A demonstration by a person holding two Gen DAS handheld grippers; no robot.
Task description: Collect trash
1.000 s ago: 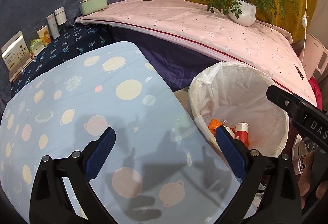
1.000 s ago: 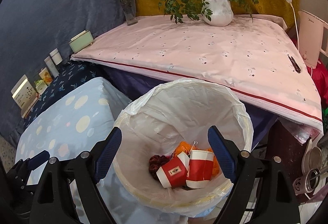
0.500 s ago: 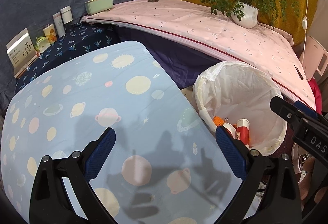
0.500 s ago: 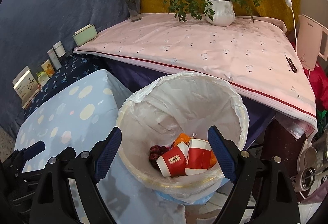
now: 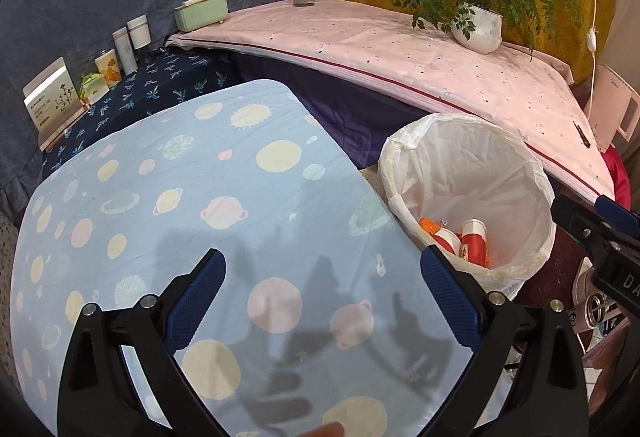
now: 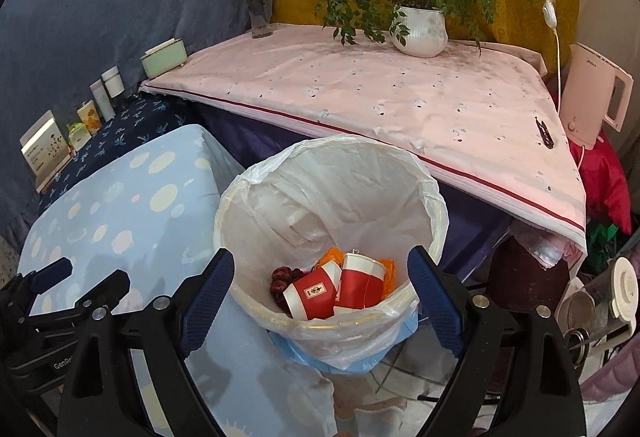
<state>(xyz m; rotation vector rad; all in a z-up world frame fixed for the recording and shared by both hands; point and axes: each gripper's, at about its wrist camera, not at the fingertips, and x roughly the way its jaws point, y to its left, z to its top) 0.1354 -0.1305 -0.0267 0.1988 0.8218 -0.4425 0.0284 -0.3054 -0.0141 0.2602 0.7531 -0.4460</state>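
A bin lined with a white bag [image 6: 332,173] [image 5: 464,165] stands between the blue planet-print table [image 5: 200,197] and the pink-covered table. Inside lie two red-and-white paper cups [image 6: 336,289] [image 5: 468,241], orange wrappers [image 6: 332,257] and a dark red scrap [image 6: 280,277]. My right gripper [image 6: 320,301] hangs over the bin's near rim, open, with nothing held between its blue pads. My left gripper [image 5: 320,297] is open above the bare blue cloth, holding nothing. In the left wrist view the right gripper [image 5: 600,233] shows at the right edge.
The pink-covered table [image 6: 400,105] carries a potted plant [image 6: 420,29], a flower vase [image 6: 260,13] and a black clip [image 6: 544,133]. A pink kettle [image 6: 592,97] stands at right. Boxes and tubes [image 5: 120,53] line the dark blue cloth at left. Jars [image 6: 600,301] sit low right.
Both grippers have drawn back from the bin and table, so more of the blue cloth and of the bin's outside shows. Both stay open. The trash in the bin lies as before.
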